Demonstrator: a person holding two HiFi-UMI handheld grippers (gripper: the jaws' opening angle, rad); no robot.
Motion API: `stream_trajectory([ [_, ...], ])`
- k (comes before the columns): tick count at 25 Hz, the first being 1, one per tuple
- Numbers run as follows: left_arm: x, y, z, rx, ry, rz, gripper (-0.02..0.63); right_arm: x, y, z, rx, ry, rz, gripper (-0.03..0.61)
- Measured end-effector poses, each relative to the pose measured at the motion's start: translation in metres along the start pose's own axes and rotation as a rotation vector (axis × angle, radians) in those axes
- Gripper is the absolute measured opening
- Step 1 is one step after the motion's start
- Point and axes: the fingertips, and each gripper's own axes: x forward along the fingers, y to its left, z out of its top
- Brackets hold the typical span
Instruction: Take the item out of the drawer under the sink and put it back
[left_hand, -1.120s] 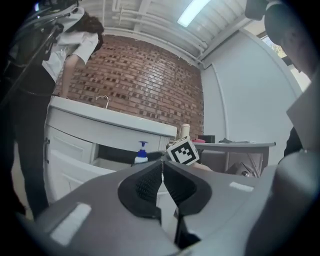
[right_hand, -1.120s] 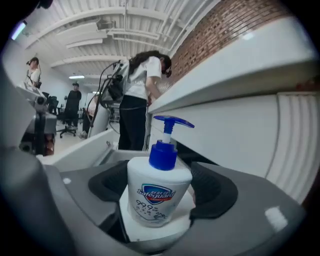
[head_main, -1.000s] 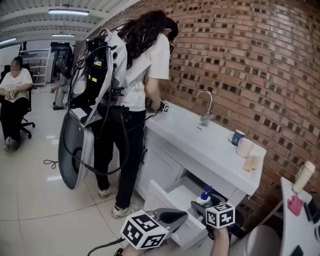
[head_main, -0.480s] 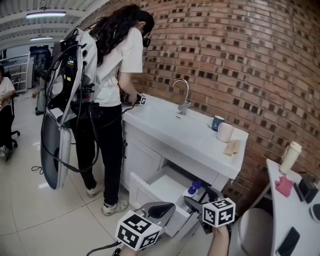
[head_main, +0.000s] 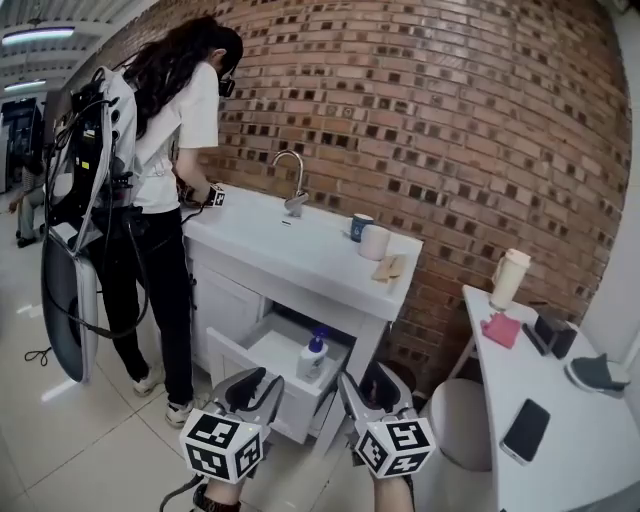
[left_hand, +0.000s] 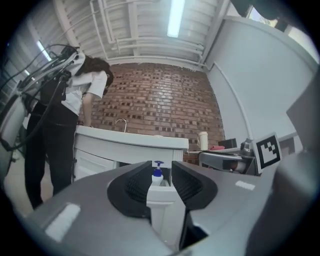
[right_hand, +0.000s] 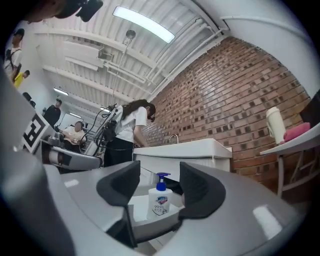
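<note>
Under the sink counter (head_main: 300, 262) a white drawer (head_main: 262, 360) stands pulled out. Upright inside it is a white soap pump bottle (head_main: 314, 357) with a blue top, touched by nothing. My left gripper (head_main: 262, 384) hovers just before the drawer front; its jaws are opening, with the drawer's front edge (left_hand: 162, 210) in the gap and the pads off it. My right gripper (head_main: 366, 385) is a little right of the drawer, its jaws closing on nothing. In the right gripper view the bottle (right_hand: 160, 201) shows beyond the gap of that gripper (right_hand: 159, 186).
A person (head_main: 165, 150) with a backpack rig stands at the counter's left end beside the faucet (head_main: 293, 182). Two cups (head_main: 372, 240) sit on the counter's right part. A round stool (head_main: 455, 420) and a white table (head_main: 545, 470) with a phone stand to the right.
The left jaws have gone from shut to open. Both grippers have drawn back from the drawer, the right one away from the bottle. The head view has swung to the right.
</note>
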Motion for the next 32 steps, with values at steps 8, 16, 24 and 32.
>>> stream_trajectory([
  [8,-0.012,-0.004,-0.003,-0.099,0.005,-0.088,0.138,-0.029,0.007,-0.006,0.024,0.001,-0.072,0.169],
  [16,-0.009,-0.019,-0.007,-0.068,0.037,-0.132,0.152,-0.035,0.012,-0.014,0.057,0.016,-0.071,0.152],
  [24,-0.012,-0.023,-0.013,-0.036,0.065,-0.142,0.161,-0.040,0.011,-0.011,0.113,-0.011,-0.074,0.000],
  [32,-0.007,-0.037,-0.016,-0.020,0.079,-0.178,0.161,-0.038,0.010,-0.018,0.113,0.037,-0.066,0.000],
])
